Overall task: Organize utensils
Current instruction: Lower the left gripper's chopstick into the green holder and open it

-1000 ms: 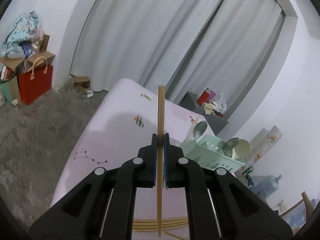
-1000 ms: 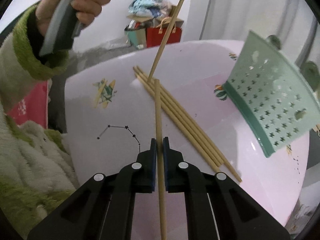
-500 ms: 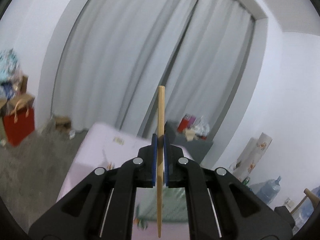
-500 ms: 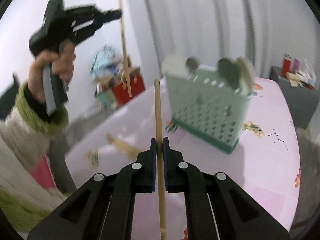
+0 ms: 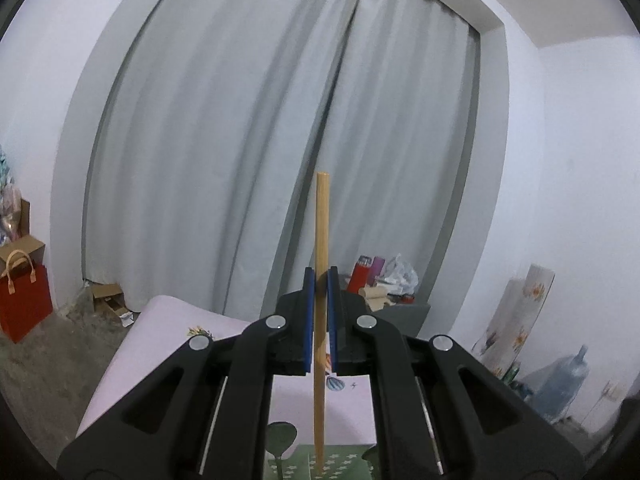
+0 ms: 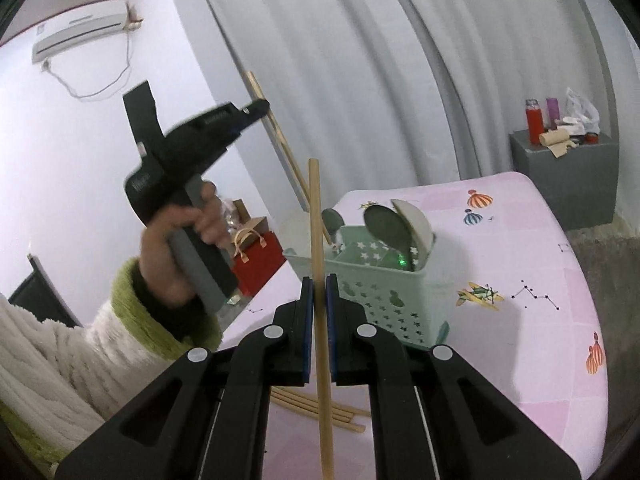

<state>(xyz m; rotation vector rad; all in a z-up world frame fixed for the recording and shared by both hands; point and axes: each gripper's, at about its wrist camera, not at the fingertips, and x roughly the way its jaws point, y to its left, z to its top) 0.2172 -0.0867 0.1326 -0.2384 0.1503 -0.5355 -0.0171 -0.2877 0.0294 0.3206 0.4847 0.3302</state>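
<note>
Chopsticks are the business here: each gripper carries one, and several more lie loose on the pink tabletop (image 6: 520, 240). The left gripper (image 5: 320, 276) has its blue fingers (image 5: 307, 312) pinched nearly shut on a chopstick (image 5: 321, 280) that stands close to upright, its lower tip hanging just above or just inside the green basket (image 6: 384, 296); the left wrist view cuts off too low to say which. The right gripper (image 6: 319, 284) is likewise clamped tight on a second chopstick (image 6: 318, 240), held a little short of the basket's near wall, with the bundle of loose chopsticks (image 6: 320, 408) lying on the tabletop below it, toward the near edge. The basket stands near the left edge of the tabletop and already holds spoons (image 6: 390, 228) leaning against its far side. The main risk, as I judge it, is crowding: both sticks are long, both aim for the same small basket, and in the right wrist view the two cross each other, so a careless descent could knock one against the other and twist it in its thin pinch. A stick gripped near its middle may pivot if its tip catches the basket rim or a spoon bowl, and then drop outside. The basket looks light; a sideways push from a tip could tip it or nudge it toward the tabletop's left edge.
</note>
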